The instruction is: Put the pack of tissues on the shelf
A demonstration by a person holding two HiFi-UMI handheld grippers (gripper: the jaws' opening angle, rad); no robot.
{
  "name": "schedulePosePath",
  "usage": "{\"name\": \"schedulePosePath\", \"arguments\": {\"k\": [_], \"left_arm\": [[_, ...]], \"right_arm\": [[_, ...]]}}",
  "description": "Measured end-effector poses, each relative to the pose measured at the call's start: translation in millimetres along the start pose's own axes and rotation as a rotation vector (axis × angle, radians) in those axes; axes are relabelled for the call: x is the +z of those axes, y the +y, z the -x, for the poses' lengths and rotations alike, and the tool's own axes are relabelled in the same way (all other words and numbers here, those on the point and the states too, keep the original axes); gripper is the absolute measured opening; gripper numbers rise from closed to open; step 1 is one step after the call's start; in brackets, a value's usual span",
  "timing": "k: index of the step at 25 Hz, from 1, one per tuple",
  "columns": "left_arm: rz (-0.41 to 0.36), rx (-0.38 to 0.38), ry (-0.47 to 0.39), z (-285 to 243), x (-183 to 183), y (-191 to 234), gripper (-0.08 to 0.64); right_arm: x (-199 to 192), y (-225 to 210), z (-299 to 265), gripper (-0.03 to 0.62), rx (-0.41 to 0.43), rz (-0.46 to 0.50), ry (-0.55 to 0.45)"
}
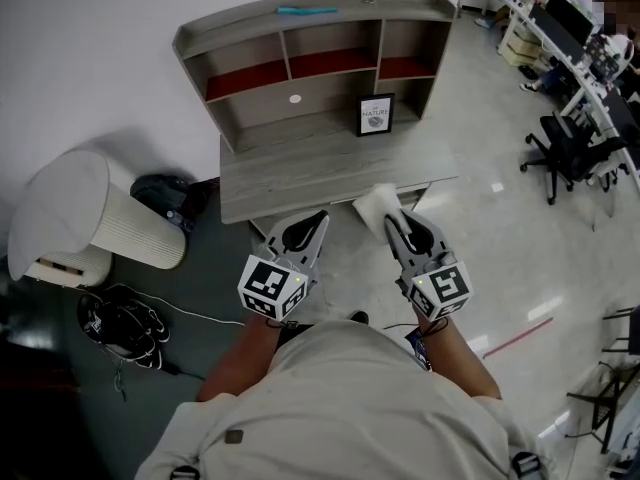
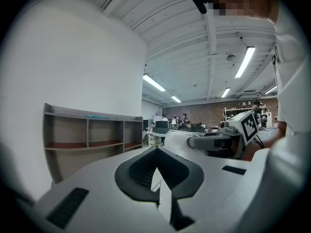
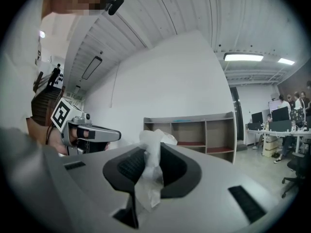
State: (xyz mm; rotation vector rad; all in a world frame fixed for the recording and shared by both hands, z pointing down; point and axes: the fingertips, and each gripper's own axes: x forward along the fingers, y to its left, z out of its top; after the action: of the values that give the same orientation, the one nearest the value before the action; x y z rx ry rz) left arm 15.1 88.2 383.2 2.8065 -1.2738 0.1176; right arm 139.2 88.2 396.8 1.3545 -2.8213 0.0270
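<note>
The pack of tissues [image 1: 376,206] is a white, soft, crumpled bundle, and my right gripper [image 1: 393,220] is shut on it just off the desk's front edge. In the right gripper view the tissues [image 3: 151,149] stick up between the pads. My left gripper [image 1: 316,218] hangs beside it to the left, shut and holding nothing; its jaws [image 2: 158,178] meet in the left gripper view. The grey shelf [image 1: 320,63] with red-lined compartments stands at the back of the desk [image 1: 300,173], ahead of both grippers. The shelf [image 3: 194,130] also shows beyond the right jaws.
A small framed picture [image 1: 375,114] stands on the desk under the shelf. A teal object [image 1: 307,10] lies on the shelf's top. A white ribbed appliance [image 1: 90,218] and black bags [image 1: 120,326] sit on the floor at left. Office chairs [image 1: 565,148] and desks stand at right.
</note>
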Motion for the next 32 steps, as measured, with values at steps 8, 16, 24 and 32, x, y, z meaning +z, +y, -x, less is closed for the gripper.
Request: {"name": "schedulePosePath", "arguments": {"k": [8, 16, 24, 32], "left_arm": [[0.009, -0.032, 0.028, -42.4, -7.9, -20.5, 0.015], [0.012, -0.067, 0.031, -73.1, -7.8, -14.3, 0.015], [0.017, -0.098, 0.017, -106.6, -3.4, 12.0, 0.015], [0.029, -0.120, -0.004, -135.7, -2.7, 78.9, 0.015]], "right_arm": [[-7.5, -47.9, 12.0, 0.086, -0.035, -0.024, 0.005], [-10.5, -73.3, 4.5, 0.086, -0.063, -0.036, 0.009], [-7.8, -96.2, -25.0, 0.086, -0.084, -0.026, 0.018], [-6.0, -110.4, -90.2, 0.086, -0.106, -0.010, 0.025]]}}
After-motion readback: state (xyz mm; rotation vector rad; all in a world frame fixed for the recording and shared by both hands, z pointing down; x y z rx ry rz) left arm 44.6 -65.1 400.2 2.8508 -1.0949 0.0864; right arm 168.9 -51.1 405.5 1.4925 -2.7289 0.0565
